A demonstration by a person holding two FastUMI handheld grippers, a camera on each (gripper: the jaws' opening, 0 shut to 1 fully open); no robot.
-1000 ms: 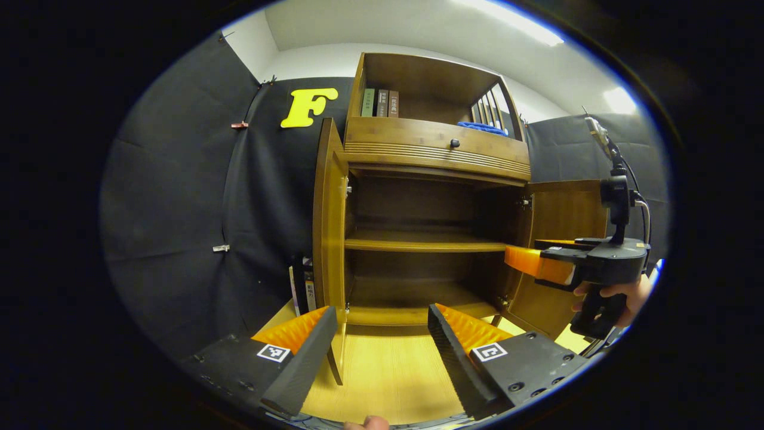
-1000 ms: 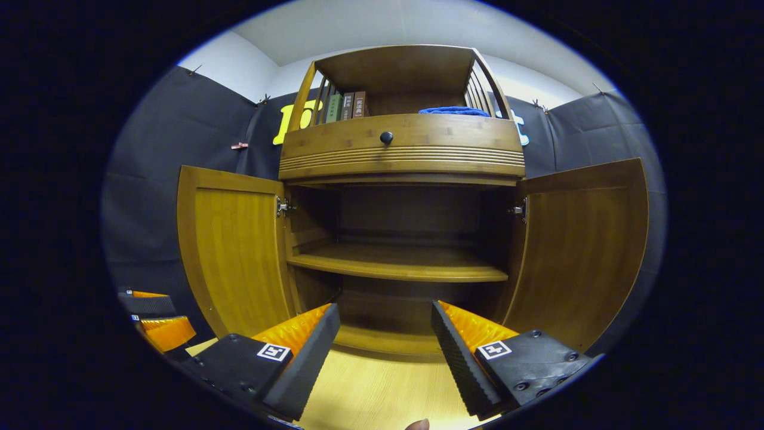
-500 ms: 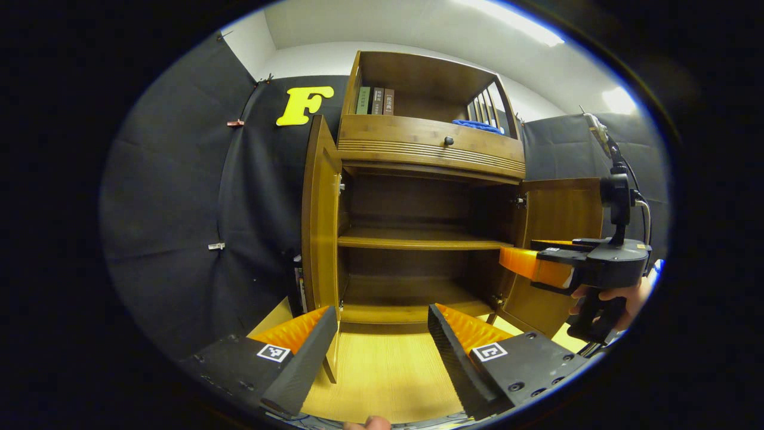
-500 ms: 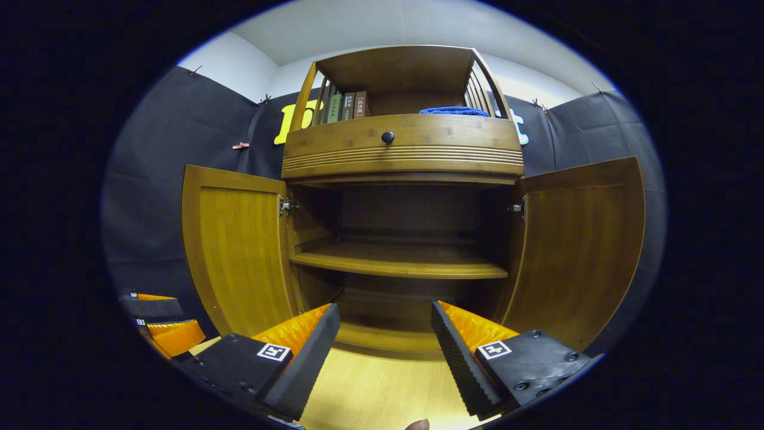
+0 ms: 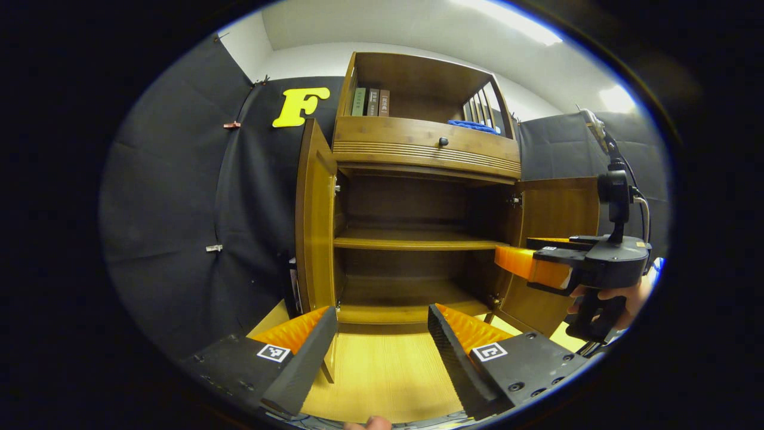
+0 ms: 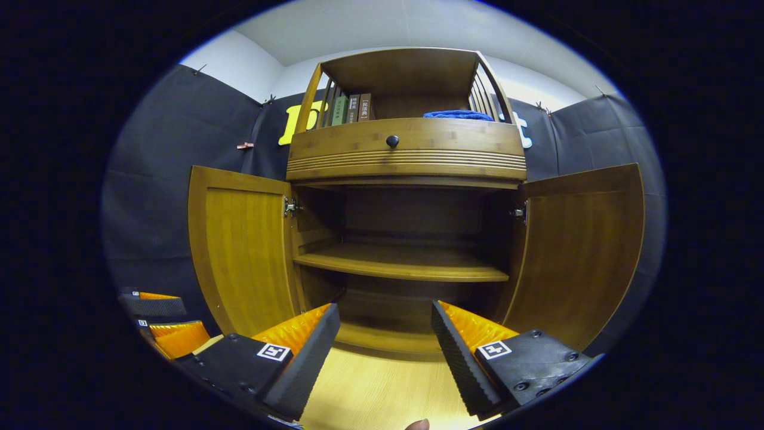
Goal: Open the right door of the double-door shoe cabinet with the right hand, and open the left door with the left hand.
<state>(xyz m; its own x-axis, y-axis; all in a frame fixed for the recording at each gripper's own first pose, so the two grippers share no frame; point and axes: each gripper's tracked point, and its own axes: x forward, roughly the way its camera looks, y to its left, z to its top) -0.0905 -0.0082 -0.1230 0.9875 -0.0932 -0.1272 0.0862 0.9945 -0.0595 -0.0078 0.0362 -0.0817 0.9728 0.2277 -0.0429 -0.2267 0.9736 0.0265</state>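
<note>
My left gripper point(image 5: 382, 343) and right gripper point(image 6: 385, 343) both hung wide apart, holding nothing. Over the last second I had drawn the left one back from the left door point(image 5: 313, 221), which now stood clear of it. The right door point(image 6: 582, 251) stayed swung out, and the cabinet point(image 6: 406, 155) gaped: I judged both openings done.

two open doors point(image 6: 245, 251), three books point(image 6: 352, 108)
</note>
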